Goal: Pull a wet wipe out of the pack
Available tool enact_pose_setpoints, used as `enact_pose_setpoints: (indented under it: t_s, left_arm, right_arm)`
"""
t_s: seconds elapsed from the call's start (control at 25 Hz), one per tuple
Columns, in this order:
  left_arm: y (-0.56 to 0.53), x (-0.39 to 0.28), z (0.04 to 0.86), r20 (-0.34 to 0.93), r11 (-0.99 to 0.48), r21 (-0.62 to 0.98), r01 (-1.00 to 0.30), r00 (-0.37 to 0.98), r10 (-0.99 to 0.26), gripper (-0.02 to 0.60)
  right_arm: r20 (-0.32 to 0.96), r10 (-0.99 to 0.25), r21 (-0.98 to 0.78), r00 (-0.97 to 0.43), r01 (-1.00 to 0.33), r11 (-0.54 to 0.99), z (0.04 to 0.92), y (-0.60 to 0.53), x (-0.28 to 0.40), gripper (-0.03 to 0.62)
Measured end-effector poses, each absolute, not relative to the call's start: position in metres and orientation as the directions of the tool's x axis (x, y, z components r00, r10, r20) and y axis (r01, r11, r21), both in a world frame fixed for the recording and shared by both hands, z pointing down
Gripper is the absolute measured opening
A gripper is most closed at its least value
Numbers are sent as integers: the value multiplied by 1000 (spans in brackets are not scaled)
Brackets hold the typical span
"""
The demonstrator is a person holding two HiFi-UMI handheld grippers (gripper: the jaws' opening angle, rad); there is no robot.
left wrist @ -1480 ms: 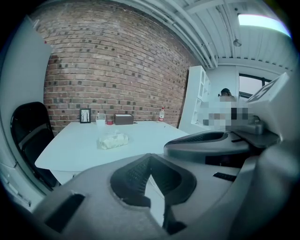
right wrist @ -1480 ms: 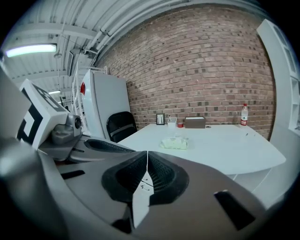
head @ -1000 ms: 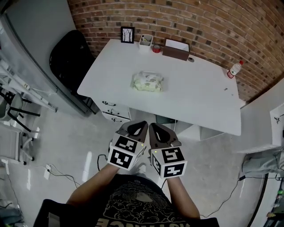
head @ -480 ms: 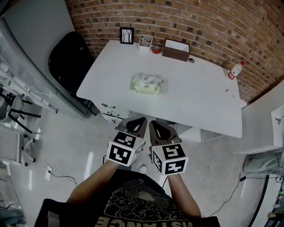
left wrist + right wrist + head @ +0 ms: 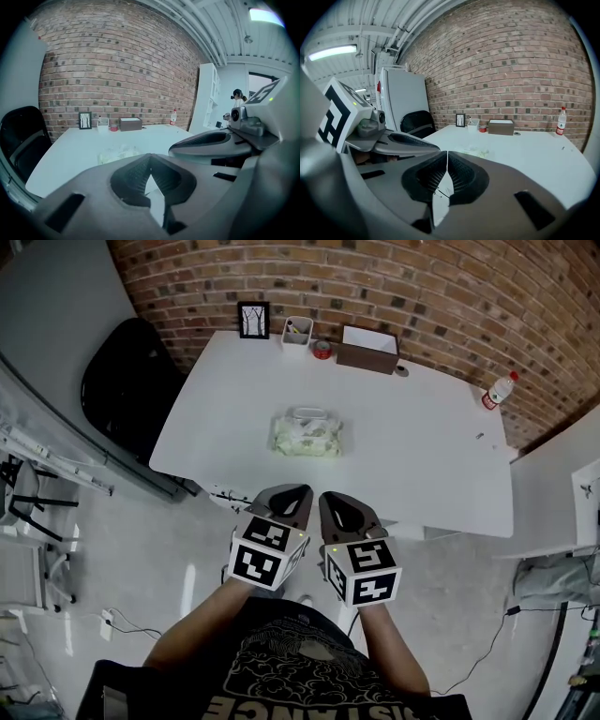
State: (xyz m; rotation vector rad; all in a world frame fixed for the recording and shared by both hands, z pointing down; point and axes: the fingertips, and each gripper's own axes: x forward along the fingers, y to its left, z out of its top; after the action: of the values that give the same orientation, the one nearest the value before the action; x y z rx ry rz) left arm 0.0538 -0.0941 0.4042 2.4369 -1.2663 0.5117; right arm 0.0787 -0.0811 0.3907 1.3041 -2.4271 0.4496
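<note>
1 wet wipe pack (image 5: 307, 434): middle of white table (image 5: 422, 456) | 2 grippers, left gripper (image 5: 291, 493) and right gripper (image 5: 335, 500): jaws closed, empty, off table's near edge | 1 bottle (image 5: 499, 388): table's right corner | brick wall (image 5: 422, 287) behind table

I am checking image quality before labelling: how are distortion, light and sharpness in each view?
Head view: even light, sharp; the brick wall bows from the lens; the wet wipe pack is clear on the table. Left gripper view: strong fisheye, dark corners, bluish cast; the pack looks pale. Right gripper view: same fisheye; a ceiling lamp glares; the pack is small, faint.
</note>
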Motion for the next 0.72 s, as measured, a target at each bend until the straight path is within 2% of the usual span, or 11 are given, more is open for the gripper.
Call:
enact_pose_setpoints:
  t_s: [0.72]
  left_arm:
    - [-182, 26, 421, 476, -628, 190, -755, 630, -613, 11]
  right_arm:
    - [531, -748, -117, -398, -909, 400, 414, -168, 50, 18]
